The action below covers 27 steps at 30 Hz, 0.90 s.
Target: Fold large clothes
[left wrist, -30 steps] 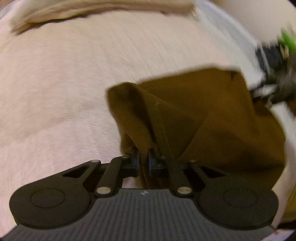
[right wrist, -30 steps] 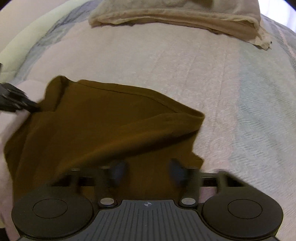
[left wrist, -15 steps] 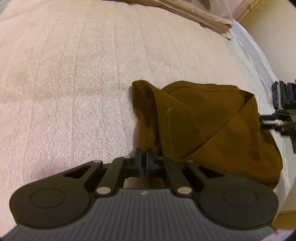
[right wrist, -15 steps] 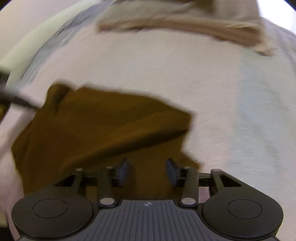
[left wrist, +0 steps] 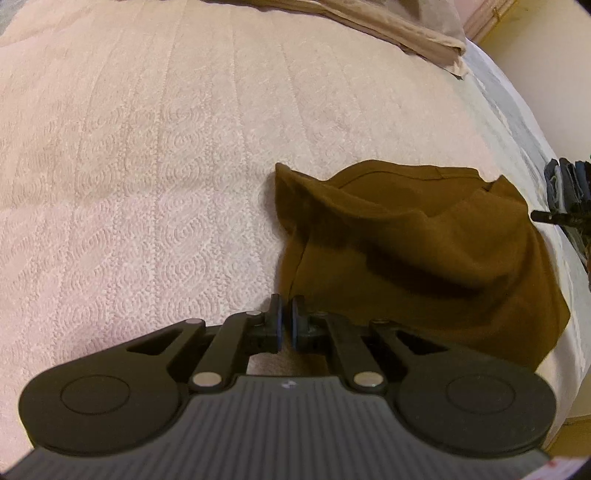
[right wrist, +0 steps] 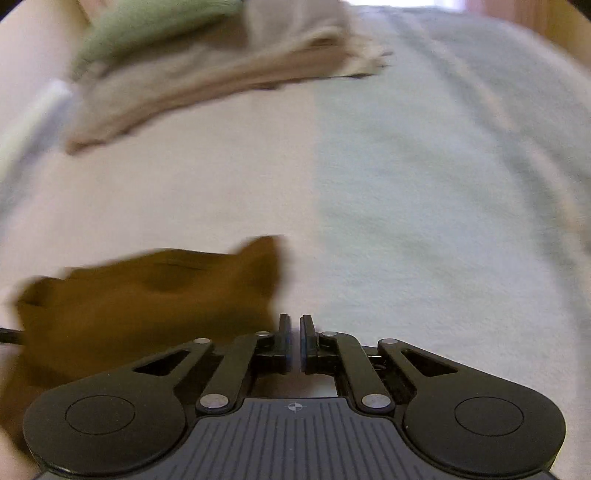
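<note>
A brown garment (left wrist: pixel 424 251) lies bunched and partly folded on the pink quilted bed cover (left wrist: pixel 147 184). My left gripper (left wrist: pixel 286 306) is shut, and its tips pinch the garment's near left edge low over the bed. In the right wrist view, which is blurred, the brown garment (right wrist: pixel 129 306) sits to the lower left. My right gripper (right wrist: pixel 295 325) hangs over bare bed cover (right wrist: pixel 424 221) just right of it. Its jaws are closing right up against each other, with nothing between them.
Folded beige clothes (left wrist: pixel 406 29) lie at the far end of the bed, and in the right wrist view the beige clothes (right wrist: pixel 221 74) have a green piece (right wrist: pixel 147 22) behind them. The bed drops off at the right, by a pale wall (left wrist: pixel 554 55).
The garment, hanging from my left gripper before, now rests lower on the bed. My right gripper stood open over the garment, then swung right off it and shut empty.
</note>
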Each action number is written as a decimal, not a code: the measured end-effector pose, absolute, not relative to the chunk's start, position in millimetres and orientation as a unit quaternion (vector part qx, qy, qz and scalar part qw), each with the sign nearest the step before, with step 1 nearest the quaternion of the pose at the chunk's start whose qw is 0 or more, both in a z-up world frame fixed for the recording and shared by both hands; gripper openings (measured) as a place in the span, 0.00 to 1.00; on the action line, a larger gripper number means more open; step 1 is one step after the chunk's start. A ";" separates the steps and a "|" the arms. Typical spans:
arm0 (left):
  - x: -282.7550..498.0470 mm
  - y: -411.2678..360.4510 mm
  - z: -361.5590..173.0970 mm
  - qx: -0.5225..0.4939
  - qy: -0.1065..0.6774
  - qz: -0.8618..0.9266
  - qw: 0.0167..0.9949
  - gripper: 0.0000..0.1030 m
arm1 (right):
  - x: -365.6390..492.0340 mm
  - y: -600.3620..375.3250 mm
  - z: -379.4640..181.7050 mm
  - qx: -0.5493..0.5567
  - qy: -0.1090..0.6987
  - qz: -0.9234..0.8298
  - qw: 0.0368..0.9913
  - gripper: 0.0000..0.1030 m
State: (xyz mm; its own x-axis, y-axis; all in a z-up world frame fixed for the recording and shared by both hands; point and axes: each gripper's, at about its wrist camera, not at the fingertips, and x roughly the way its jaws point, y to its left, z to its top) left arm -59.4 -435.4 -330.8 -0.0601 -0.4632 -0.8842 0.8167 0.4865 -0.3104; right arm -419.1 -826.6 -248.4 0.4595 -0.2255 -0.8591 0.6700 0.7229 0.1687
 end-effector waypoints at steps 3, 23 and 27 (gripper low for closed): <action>-53.3 -428.7 -321.6 0.160 0.547 -0.465 0.678 0.08 | -428.5 -839.3 -247.9 0.280 0.447 -0.297 0.796 0.14; -36.9 -531.3 -307.1 0.275 0.401 -0.566 0.666 0.11 | -386.2 -867.5 -254.1 0.314 0.408 -0.219 0.829 0.02; -12.2 -524.0 -320.7 0.239 0.453 -0.490 0.705 0.10 | -395.4 -873.6 -261.2 0.335 0.418 -0.265 0.802 0.22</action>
